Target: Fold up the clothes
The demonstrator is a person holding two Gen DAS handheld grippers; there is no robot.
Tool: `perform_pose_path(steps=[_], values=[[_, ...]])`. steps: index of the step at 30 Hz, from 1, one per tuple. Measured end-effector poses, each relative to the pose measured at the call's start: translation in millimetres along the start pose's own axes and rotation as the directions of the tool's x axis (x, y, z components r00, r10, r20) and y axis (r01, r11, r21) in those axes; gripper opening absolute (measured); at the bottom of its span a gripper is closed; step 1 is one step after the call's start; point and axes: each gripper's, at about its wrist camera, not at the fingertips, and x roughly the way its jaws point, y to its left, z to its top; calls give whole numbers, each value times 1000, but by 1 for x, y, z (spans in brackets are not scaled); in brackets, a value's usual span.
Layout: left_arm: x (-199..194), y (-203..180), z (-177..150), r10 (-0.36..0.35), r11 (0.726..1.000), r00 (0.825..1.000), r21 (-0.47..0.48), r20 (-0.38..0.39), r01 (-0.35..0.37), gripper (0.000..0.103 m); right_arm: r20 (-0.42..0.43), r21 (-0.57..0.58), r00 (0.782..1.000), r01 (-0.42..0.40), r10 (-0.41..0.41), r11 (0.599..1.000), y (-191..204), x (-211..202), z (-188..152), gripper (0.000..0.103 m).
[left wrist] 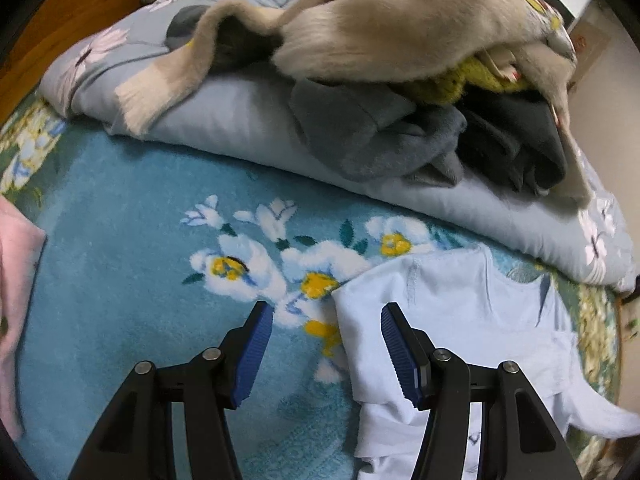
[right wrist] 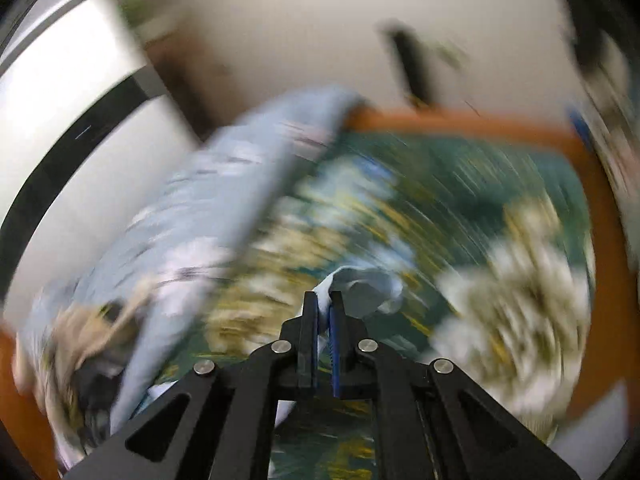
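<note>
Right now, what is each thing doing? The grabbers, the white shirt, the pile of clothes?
left gripper: open, empty, above the bed.
right gripper: shut on a bunch of pale blue cloth.
white shirt: spread out on the flowery blanket, partly folded.
clothes pile: heaped, unfolded, on the rolled quilt.
pink garment: lying at the edge.

A bed with an orange wooden frame (right wrist: 460, 122) and a floral blanket (left wrist: 120, 208) stands by a pale wall (right wrist: 280, 20).
</note>
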Motion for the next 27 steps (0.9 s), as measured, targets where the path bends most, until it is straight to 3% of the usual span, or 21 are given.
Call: perform_pose_path(steps=[3, 8, 10, 14, 18, 20, 23, 27], values=[[-3, 7, 4, -38, 999, 999, -34, 5, 38, 61, 22, -190, 993, -106, 112, 976, 95, -14, 7, 5], [-8, 20, 9, -74, 995, 997, -68, 18, 75, 61, -73, -363, 952, -302, 296, 882, 234, 3, -46, 5], [-6, 29, 12, -87, 992, 996, -94, 17, 88, 61, -145, -393, 923, -384, 356, 836, 282, 19, -85, 5], [-3, 44, 15, -101, 985, 995, -136, 7, 101, 61, -363, -372, 825, -555, 434, 744, 352, 46, -185, 5], [0, 56, 18, -128, 976, 992, -176, -1, 126, 61, -562, -425, 756, -613, 336, 666, 387, 77, -293, 5], [1, 58, 19, -136, 976, 991, -172, -6, 133, 61, -615, -431, 733, -621, 290, 655, 386, 86, -326, 5], [1, 57, 19, -173, 970, 985, -177, -11, 169, 61, -670, -434, 701, -636, 243, 638, 383, 91, -355, 5], [2, 51, 18, -198, 968, 980, -161, -27, 191, 61, -702, -412, 666, -669, 253, 619, 378, 84, -369, 5]])
